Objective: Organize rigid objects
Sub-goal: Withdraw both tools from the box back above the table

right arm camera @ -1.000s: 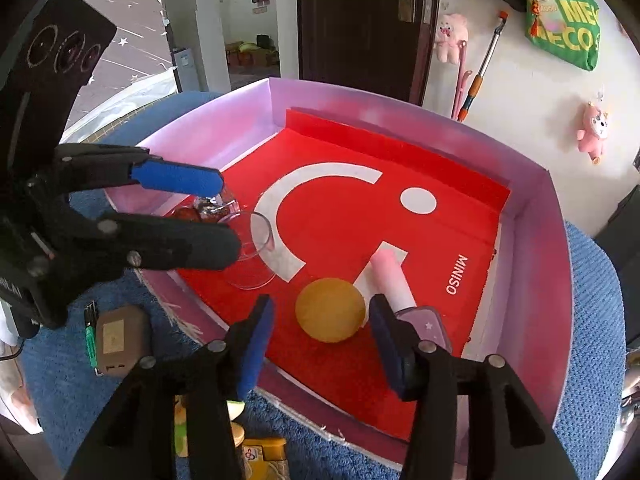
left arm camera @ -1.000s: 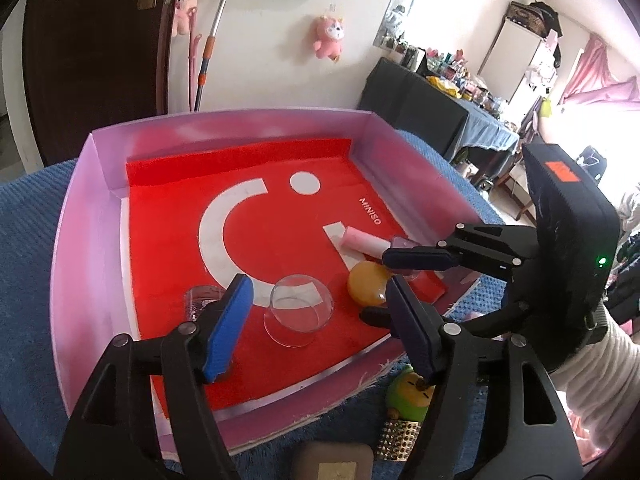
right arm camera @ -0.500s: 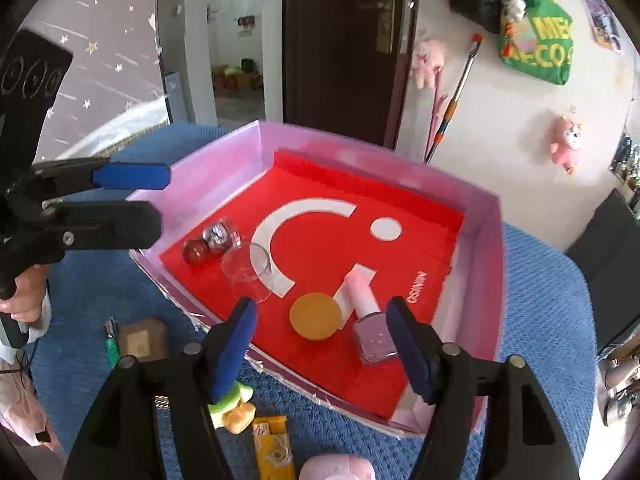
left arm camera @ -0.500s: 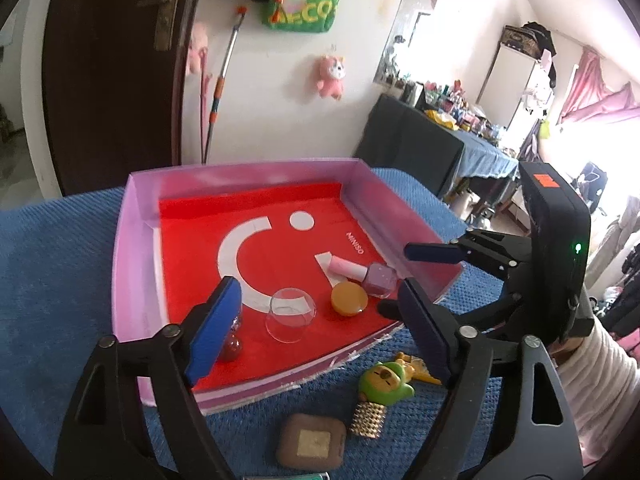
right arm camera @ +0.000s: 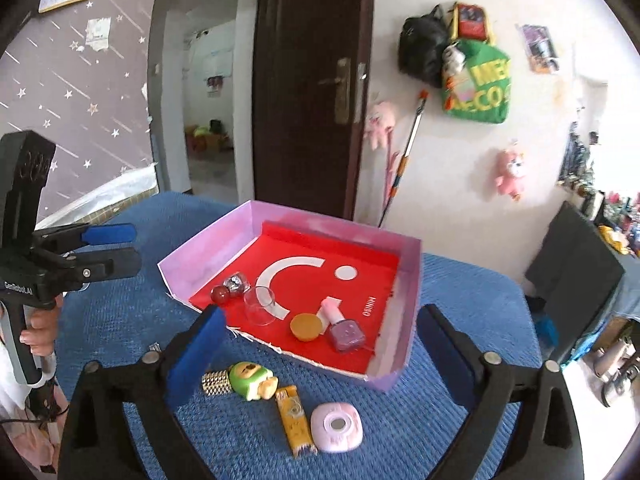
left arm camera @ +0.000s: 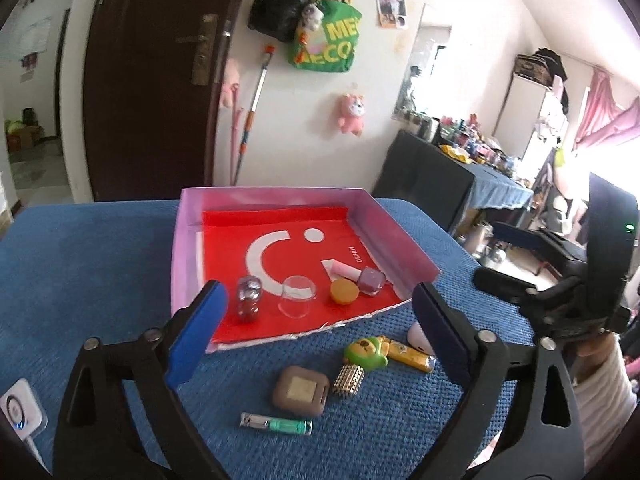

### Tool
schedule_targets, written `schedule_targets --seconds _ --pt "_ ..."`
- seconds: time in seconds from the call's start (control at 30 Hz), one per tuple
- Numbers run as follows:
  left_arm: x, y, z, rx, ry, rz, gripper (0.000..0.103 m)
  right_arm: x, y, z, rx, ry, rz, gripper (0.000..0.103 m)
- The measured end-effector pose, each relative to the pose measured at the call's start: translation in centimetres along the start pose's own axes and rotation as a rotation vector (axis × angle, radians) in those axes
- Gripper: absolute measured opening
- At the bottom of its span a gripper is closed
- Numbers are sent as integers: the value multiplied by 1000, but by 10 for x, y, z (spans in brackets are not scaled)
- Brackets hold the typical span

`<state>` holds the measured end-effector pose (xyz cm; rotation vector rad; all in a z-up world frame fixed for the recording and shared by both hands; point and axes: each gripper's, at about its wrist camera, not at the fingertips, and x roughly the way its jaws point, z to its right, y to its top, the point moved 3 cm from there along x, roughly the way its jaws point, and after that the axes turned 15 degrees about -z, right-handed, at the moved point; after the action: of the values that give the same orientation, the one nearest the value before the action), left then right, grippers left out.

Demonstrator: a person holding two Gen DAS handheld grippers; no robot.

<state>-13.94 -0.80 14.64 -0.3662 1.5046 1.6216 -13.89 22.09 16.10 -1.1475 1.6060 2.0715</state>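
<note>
Both grippers hang above the blue cloth [right arm camera: 460, 280], empty. The left gripper [left arm camera: 316, 332] is spread wide, and so is the right gripper [right arm camera: 320, 352]. Inside the pink tray [right arm camera: 408, 280] sit a clear cup [right arm camera: 260, 304], a yellow disc [right arm camera: 306, 326] and a nail polish bottle [right arm camera: 344, 330]. On the cloth in front lie a green toy [right arm camera: 250, 380], a yellow tube [right arm camera: 296, 420] and a pink case [right arm camera: 337, 427].

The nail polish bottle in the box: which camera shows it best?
The right wrist view. There the nail polish bottle lies in plain sight, pink cap and purple glass both clear, beside the orange disc. In the left wrist view the bottle is farther off and smaller.
</note>
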Motion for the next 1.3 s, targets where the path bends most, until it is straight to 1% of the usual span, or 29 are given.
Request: schedule_targets --seconds 0.23,0.37,0.53,0.63,0.73,0.8,0.87,0.97,1.13,1.3 --pt "-21 -24 3 -35 58 22 96 -37 -32 -7 53 -42 57 103" --pt "-28 -42 7 -41 115 37 96 -51 -54 -11 89 -67 78 103" --pt "-33 -70 15 -41 171 47 96 -58 -89 -16 130 -138 102 103" --pt "-29 -90 19 -45 199 29 96 -51 -105 -19 145 -144 88 103" --pt "-21 -105 16 -65 191 -6 96 -36 -120 -18 184 -113 57 103" --pt "-15 -113 13 -86 204 -30 96 -23 -129 -15 218 -89 26 103" --pt "-10 -119 11 -92 211 -48 96 -13 -134 -14 234 -86 -1 103" --pt "-1 -129 7 -101 220 -81 96 -2 -141 -10 264 -58 -29 103" --pt "10 -134 0 -118 221 -121 96 9 -146 -8 260 -75 -53 103" --pt "21 -133 -4 -128 208 -152 96 13 -141 -8 247 -84 -58 103"
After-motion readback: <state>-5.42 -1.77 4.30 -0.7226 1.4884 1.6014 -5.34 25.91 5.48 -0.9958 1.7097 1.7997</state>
